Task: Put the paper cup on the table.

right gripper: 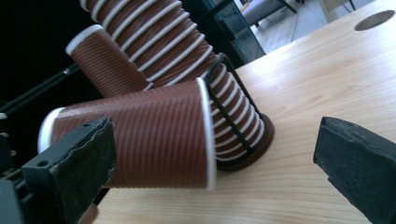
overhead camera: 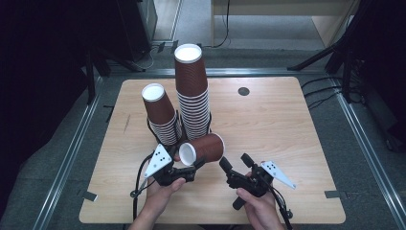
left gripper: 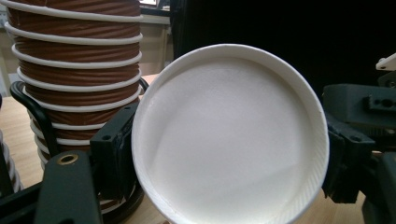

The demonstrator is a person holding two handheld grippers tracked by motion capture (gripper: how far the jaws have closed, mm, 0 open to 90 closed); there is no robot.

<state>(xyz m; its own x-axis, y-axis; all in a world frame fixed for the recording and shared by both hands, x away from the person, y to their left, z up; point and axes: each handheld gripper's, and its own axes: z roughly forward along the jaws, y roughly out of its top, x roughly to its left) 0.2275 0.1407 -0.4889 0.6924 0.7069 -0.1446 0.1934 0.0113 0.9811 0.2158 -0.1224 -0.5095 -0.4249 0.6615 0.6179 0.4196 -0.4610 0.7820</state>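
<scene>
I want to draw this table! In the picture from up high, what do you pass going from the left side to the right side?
Shorter cup stack → tall cup stack → small dark hole in the table → right gripper's grey plate.

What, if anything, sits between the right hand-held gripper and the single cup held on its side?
Nothing visible. The right hand-held gripper has its jaws open, and the cup lies ahead of them over bare table. The left hand-held gripper grips its base end.
</scene>
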